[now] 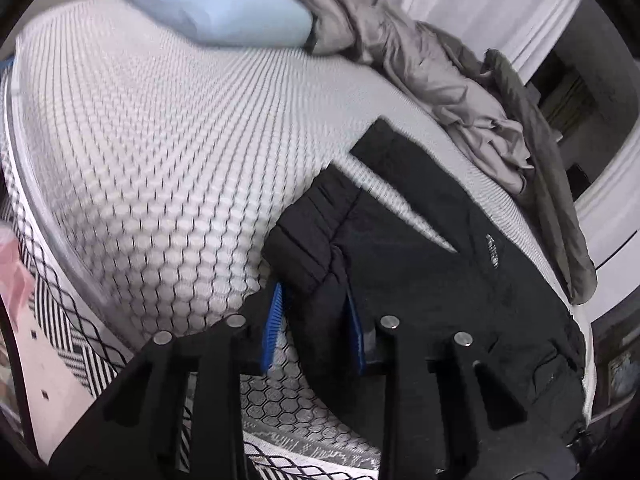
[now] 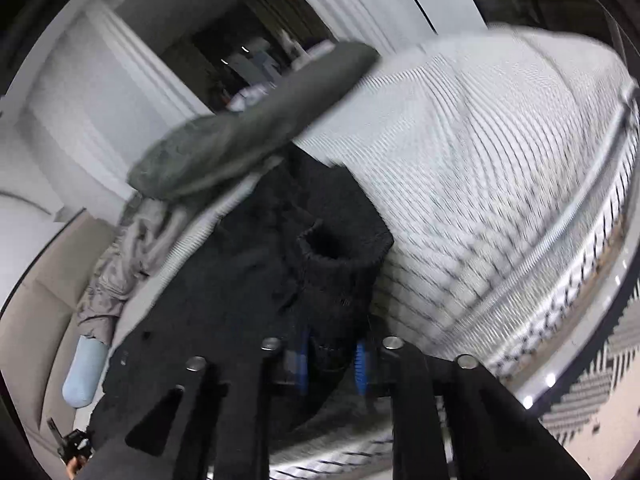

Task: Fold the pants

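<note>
Black pants [image 1: 420, 280] lie on a white honeycomb-pattern mattress [image 1: 160, 140], legs spread toward the far side. My left gripper [image 1: 314, 320] is shut on a bunched ribbed cuff or edge of the pants, fabric pinched between its blue pads [image 1: 272, 324]. In the right wrist view the pants [image 2: 240, 280] lie across the mattress [image 2: 480, 160]. My right gripper [image 2: 334, 360] is shut on a ribbed cuff [image 2: 340, 264] whose tube opening stands up above the blue pads [image 2: 362, 364]. Both held parts are lifted slightly off the mattress.
A light blue pillow [image 1: 216, 4] lies at the far end of the bed. A crumpled grey sheet [image 1: 432, 80] and a dark grey blanket [image 2: 248, 128] run along the bed's side. White walls [image 2: 100, 100] and a patterned rug [image 1: 60, 320] surround the bed.
</note>
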`<state>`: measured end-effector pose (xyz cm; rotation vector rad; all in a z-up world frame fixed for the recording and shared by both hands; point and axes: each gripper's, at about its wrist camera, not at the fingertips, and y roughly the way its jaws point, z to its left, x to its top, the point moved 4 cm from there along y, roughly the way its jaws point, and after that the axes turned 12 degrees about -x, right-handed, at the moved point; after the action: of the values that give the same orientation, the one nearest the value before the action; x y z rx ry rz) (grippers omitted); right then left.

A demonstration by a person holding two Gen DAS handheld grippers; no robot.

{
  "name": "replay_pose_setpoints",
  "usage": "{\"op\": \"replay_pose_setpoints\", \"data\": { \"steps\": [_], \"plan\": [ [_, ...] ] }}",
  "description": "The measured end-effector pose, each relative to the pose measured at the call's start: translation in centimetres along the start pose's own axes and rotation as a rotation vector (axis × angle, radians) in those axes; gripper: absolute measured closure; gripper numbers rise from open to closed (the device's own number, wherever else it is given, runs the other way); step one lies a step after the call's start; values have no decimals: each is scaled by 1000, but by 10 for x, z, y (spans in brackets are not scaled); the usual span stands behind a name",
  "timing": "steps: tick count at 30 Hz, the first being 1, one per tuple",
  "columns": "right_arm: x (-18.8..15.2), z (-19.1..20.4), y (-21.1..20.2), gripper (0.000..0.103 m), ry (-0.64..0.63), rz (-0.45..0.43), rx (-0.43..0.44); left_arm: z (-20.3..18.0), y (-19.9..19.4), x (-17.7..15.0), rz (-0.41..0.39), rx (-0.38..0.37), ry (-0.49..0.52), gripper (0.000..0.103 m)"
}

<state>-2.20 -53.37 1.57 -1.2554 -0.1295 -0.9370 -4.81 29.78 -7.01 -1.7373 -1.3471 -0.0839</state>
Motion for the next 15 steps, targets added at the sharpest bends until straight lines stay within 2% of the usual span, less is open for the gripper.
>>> {"op": "replay_pose_setpoints", "data": {
  "steps": [2,4,5,7,8,9,11,12,13,15],
  "plan": [
    [-9,-6,7,76,52,47,40,-1,-7,-2,-17,-17,-15,73],
    [-16,-5,-1,56,64,25,103,-3,-13,-4,-12,-36,-19,61],
    [-18,-3,-5,54,64,12,123,-4,-15,-5,-11,-58,-29,56],
    [-21,1,-4,54,54,7,139,-3,-12,-6,-4,-63,-35,56],
    [-21,1,0,54,55,9,132,-2,-8,-6,-3,-47,-31,65],
    [-19,2,5,55,69,14,132,-1,-4,-5,-3,-31,-33,72],
    [-13,2,12,68,101,7,135,-2,2,-3,-3,-42,-44,84],
    [-9,3,13,81,107,2,123,-4,3,-3,-8,-45,-36,85],
    [-6,2,13,88,110,-2,123,-6,1,-3,-11,-40,-27,87],
    [-3,2,6,91,111,-11,124,-9,-6,-4,-22,-39,-10,88]
  ]
}}
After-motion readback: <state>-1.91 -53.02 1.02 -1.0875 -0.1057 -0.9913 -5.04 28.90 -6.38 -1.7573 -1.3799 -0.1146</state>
